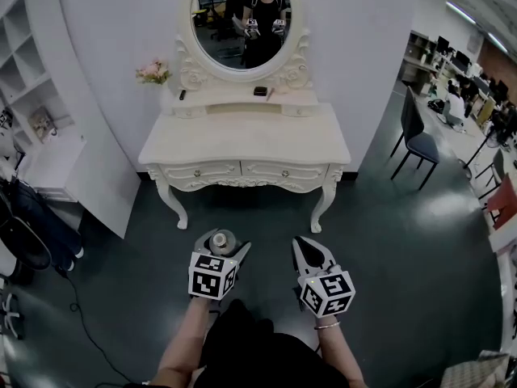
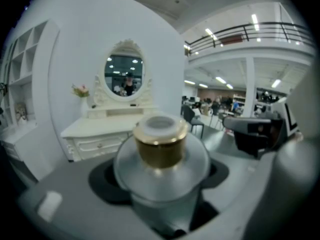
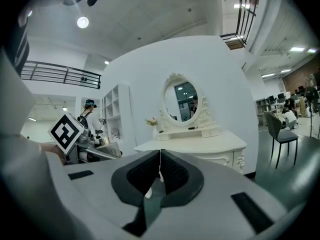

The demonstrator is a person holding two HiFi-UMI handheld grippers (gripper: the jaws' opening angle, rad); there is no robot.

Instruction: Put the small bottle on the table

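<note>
Two forearms reach forward from the bottom of the head view, side by side and apart above the floor, each carrying its tool at about the same height. The left tongs dip slightly forward. Their jaws stand wide and are clamped on the small bottle, one jaw on either side of its round body. The right tongs sit close to level, with their jaws pressed together and nothing between them.

Ahead, well apart from both tools, stands a cream dressing counter with carved legs and drawers. It is set against a curved white wall under an oval mirror. A small bunch of flowers sits on its raised back ledge, to the left. White shelving lines the left side, and a dark chair stands to the right, before an open office area.

The bottle is held in the air, short of the counter. It stands upright with its long axis vertical, its gold collar and pale cap pointing up.
</note>
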